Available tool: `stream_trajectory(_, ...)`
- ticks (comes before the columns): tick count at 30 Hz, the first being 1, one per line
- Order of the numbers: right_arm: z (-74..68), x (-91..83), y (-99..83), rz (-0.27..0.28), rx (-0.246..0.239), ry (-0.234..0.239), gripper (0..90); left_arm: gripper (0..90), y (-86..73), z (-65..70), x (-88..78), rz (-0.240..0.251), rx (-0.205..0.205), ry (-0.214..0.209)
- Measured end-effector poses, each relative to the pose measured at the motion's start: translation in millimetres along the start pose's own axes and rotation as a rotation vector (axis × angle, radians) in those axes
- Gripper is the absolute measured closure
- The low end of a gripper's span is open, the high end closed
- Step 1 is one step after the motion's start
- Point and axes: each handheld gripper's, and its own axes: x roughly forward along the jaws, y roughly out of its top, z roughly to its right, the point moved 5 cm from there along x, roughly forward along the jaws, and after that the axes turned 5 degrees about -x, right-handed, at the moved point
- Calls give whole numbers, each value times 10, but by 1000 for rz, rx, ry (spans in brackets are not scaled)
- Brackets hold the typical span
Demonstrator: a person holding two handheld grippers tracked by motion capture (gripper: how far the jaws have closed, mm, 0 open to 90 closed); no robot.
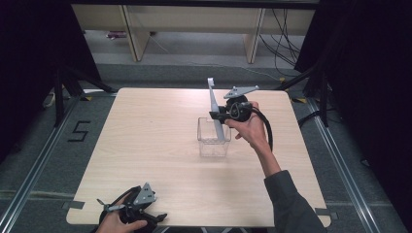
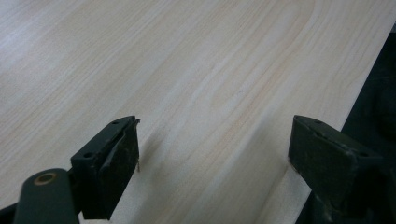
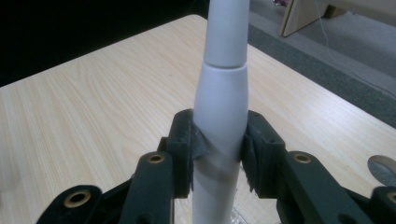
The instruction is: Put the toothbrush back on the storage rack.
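Black jaws of the right gripper [image 3: 218, 149] clamp the white toothbrush-like handle [image 3: 220, 102], its lower end standing tilted inside the clear plastic box [image 1: 213, 137] near the table's [image 1: 145, 141] middle. Well apart from that box, at the near edge, the left gripper [image 2: 215, 158] rests with jaws wide apart, holding nothing.

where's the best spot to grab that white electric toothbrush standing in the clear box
Grip the thick white handle of the toothbrush just above the clear box rim, coming in level from the side. It stands near upright, and the right tongs hold it that way.
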Motion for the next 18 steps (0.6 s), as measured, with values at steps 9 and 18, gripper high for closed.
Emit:
stream_trajectory(9,36,180,-154,-47,-17,7,667,157,-1,5,3,-4,1,-3)
stream_trajectory(18,53,301,-286,-97,-15,2,667,157,-2,13,4,-7,2,-4)
